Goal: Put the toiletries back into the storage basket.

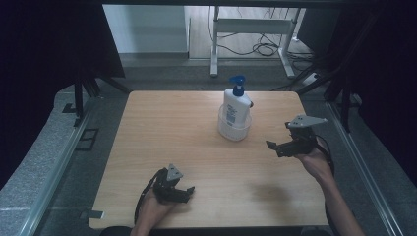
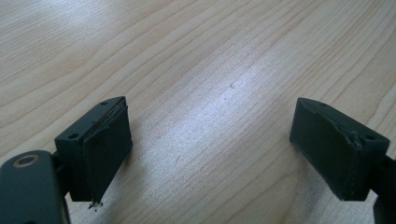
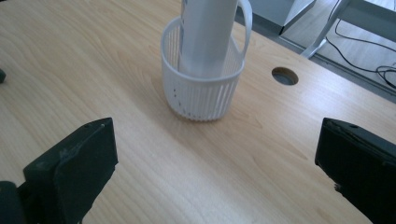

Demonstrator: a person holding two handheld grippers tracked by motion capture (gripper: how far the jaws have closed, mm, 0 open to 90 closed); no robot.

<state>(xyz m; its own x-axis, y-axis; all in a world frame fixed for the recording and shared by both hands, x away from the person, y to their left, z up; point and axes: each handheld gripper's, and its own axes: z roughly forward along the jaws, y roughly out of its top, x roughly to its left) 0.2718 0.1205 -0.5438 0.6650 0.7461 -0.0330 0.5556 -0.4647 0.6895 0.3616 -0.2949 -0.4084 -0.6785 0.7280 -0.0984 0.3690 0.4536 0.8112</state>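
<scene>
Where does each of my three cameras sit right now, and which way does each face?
High view: above the near edge, looking forward and down on the table; forearms, left gripper, right gripper.
Left gripper view: low, facing bare wood between open jaws.
Right gripper view: faces the white basket holding the pump bottle; jaws open.
Shared: high and right gripper views show the basket and bottle.

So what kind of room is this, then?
Probably a lab or test bench, not a home: a bare light wooden table boxed in by dark curtains, loose black cables on the floor, and handheld black two-jaw grippers.
</scene>
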